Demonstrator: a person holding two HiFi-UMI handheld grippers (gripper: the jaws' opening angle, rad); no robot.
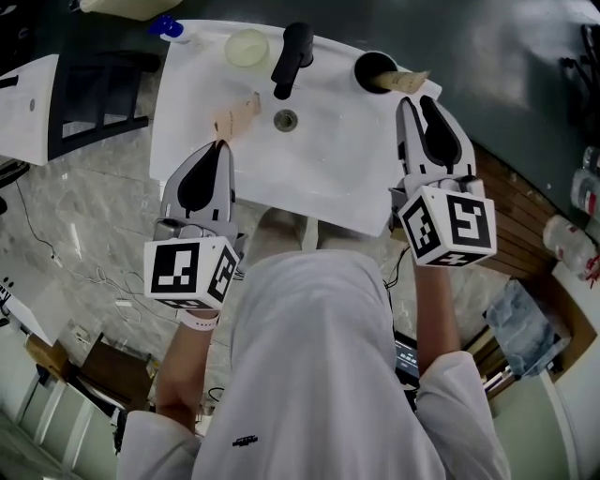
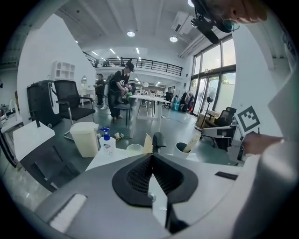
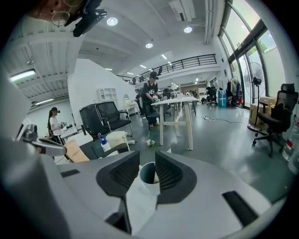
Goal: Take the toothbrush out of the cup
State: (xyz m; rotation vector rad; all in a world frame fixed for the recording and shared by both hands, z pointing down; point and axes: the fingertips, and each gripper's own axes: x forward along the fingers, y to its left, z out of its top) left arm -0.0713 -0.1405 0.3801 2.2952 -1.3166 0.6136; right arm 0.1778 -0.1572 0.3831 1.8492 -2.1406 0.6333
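- My left gripper [image 1: 222,142] is closed tight on a tan packet [image 1: 237,114]. In the left gripper view the jaws meet at the tips, and the packet's serrated end rises out of them.
- In the head view the packet angles away from those tips over the left part of the sink [image 1: 347,164]. It is just left of the drain [image 1: 286,120].
- My right gripper [image 1: 413,101] has its jaws apart and grips nothing.
- In the right gripper view I see the cup [image 1: 371,66] in the gap between the jaws, just past the tips.
- From the head view, those tips sit just near and right of the cup. I cannot tell whether they touch it.
- The cup stands upright on the far right corner of the sink, right of the black faucet [image 1: 292,52].
- The toothbrush [image 1: 405,82] is in the cup. It is tan and leans right over the rim, with its free end close to the right gripper's tips.
- A pale round bowl [image 1: 247,47] sits on the far edge, just left of the faucet.
- A blue-capped bottle [image 1: 169,28] stands at the far left corner.
- The left gripper is well apart from the cup, with the faucet and drain between them.
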